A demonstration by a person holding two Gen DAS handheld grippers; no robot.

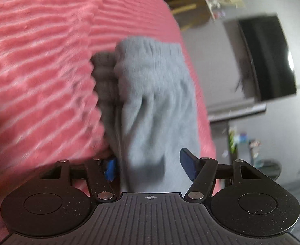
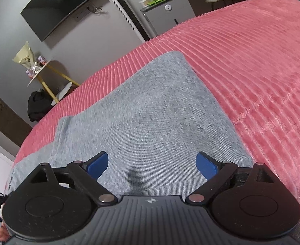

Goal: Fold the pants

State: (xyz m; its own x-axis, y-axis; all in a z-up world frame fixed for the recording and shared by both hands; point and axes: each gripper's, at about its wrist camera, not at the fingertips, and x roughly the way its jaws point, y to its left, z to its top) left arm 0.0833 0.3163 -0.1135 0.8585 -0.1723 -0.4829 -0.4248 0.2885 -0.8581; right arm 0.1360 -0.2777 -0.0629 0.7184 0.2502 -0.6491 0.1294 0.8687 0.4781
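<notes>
Grey knit pants [image 2: 150,110] lie on a pink ribbed bedspread [image 2: 252,65]. In the right wrist view they spread flat under my right gripper [image 2: 153,165], whose blue-padded jaws stand wide open just above the cloth, holding nothing. In the left wrist view, blurred by motion, a bunched part of the pants [image 1: 156,102] with its gathered waistband runs away from my left gripper [image 1: 150,166]. That cloth lies between its blue pads, which stand apart; the left pad [image 1: 111,168] touches the cloth and the right pad is clear of it.
The bedspread [image 1: 37,61] fills the left of the left wrist view. Beyond the bed's edge are a wall-mounted TV [image 2: 57,6], a small round side table with yellow legs [image 2: 45,73], a white cabinet [image 2: 166,14] and a dark bag [image 2: 37,106] on the floor.
</notes>
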